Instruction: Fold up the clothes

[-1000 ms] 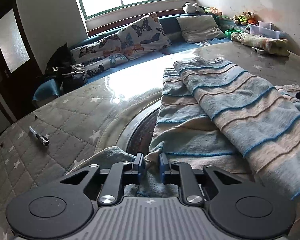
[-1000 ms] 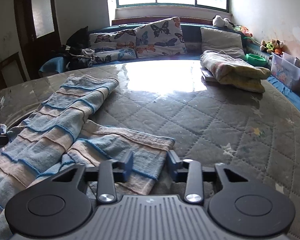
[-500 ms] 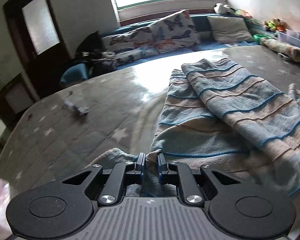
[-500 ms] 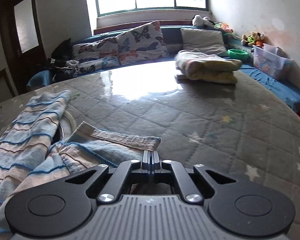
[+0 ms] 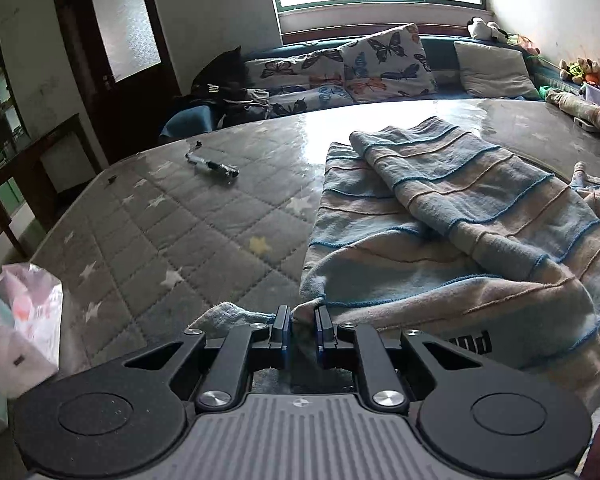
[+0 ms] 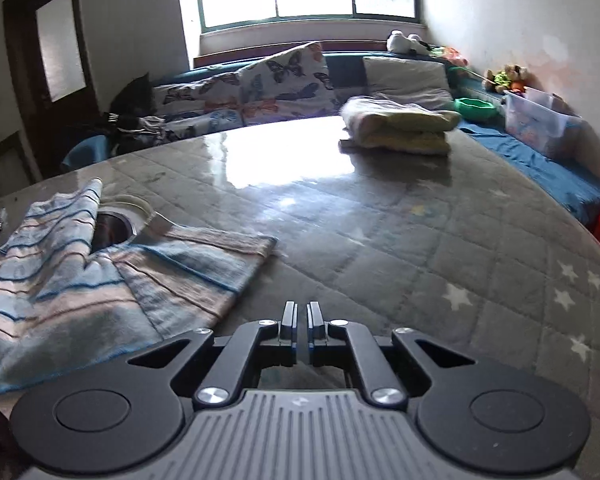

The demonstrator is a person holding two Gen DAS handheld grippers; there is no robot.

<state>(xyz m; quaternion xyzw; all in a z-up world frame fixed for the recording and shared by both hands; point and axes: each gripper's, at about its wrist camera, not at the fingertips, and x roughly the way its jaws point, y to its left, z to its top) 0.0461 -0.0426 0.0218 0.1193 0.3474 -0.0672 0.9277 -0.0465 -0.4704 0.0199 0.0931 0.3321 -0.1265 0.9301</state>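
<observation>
striped garment (image 5: pixel 452 216) in pale blue and beige bands, soft knit, lies rumpled across the quilted, star-print counter (image 5: pixel 172 232), one part folded over another. left tool (image 5: pixel 301 322) pinches its near edge. right tool (image 6: pixel 301 322) nearly closed, nothing between its jaws.

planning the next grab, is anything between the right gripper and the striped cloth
Nothing visible does. The right gripper is shut and looks empty, over bare mat. The cloth lies to its left in its own view, with only mat between them.
</observation>
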